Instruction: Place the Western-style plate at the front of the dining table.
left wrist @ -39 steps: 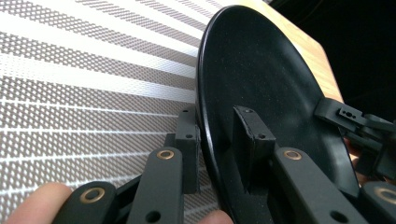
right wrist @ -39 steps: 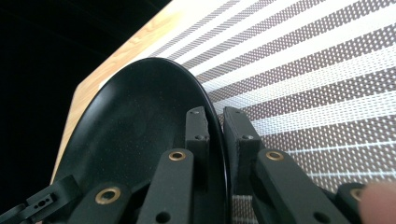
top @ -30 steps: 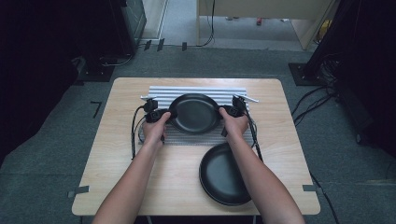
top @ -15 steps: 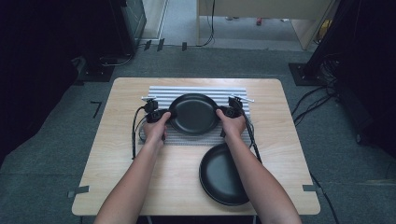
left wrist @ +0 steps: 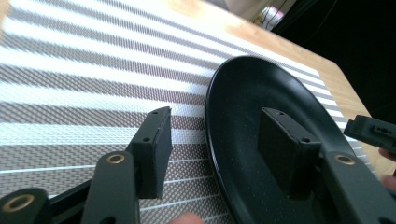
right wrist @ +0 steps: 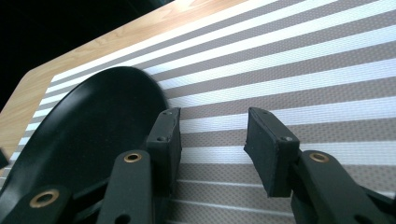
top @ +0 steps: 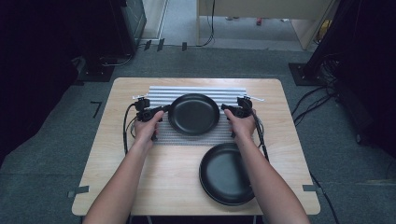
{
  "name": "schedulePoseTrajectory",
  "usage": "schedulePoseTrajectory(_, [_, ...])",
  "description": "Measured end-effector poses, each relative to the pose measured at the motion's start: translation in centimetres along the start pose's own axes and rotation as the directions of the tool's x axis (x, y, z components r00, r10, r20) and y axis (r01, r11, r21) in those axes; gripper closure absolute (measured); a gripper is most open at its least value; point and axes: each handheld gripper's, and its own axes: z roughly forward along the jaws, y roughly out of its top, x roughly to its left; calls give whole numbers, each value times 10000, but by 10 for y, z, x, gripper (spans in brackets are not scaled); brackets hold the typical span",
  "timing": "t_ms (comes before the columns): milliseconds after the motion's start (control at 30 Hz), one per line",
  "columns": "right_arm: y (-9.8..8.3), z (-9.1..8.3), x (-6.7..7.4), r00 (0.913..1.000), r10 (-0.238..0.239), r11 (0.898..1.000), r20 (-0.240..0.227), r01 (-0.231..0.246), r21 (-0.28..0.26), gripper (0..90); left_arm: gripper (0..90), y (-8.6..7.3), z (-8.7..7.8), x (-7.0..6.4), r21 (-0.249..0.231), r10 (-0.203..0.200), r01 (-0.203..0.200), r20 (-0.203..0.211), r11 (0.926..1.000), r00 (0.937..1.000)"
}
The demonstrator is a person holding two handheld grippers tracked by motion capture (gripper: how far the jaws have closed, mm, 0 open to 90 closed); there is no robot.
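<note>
**Two tongs parted at the rim of a black plate**

High view: a round, matte black plate [top: 194,113] lies on a striped woven mat [top: 196,138] in the upper middle of a pale wooden worktop [top: 116,177]. The left tongs [top: 163,111] and right tongs [top: 225,109] flank it. A second black plate [top: 226,173] sits lower right.

Left gripper view: the jaws have just been opening and straddle the plate's rim [left wrist: 212,140] without pressing.

Right gripper view: the jaws, just opened, hold nothing; the plate [right wrist: 93,135] lies at left.

Lab: cables [top: 322,100], carpet [top: 56,154], lone table [top: 116,186]
</note>
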Motion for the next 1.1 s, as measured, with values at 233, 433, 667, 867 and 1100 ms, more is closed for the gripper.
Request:
schedulePoseTrajectory(233, [9, -21, -27, 9958, 593, 9978, -703, -613, -270, 405, 346, 0, -28, -1, 122, 752, -746, -484, 9971, 9960])
schedulePoseTrajectory(433, [10, -43, -38, 9905, 712, 9947, -1177, -792, -654, 329, 196, -4, -45, -1, 229, 891, -885, -258, 9958, 9957])
schedulePoseTrajectory(667, [0, -61, -39, 9940, 3, 9982, -1096, -69, -602, 265, 136, -16, -62, -9, 487, 1708, -1689, -363, 9844, 9846])
schedulePoseTrajectory(867, [-10, -72, -42, 9930, -501, 9976, -1072, 446, -538, 245, 132, -25, -77, -13, 298, 2039, -2028, -385, 9788, 9782])
schedulePoseTrajectory(1100, [-18, -90, -51, 9887, -878, 9956, -1215, 829, -447, 227, 119, -41, -96, -8, 363, 2119, -2105, -432, 9769, 9763])
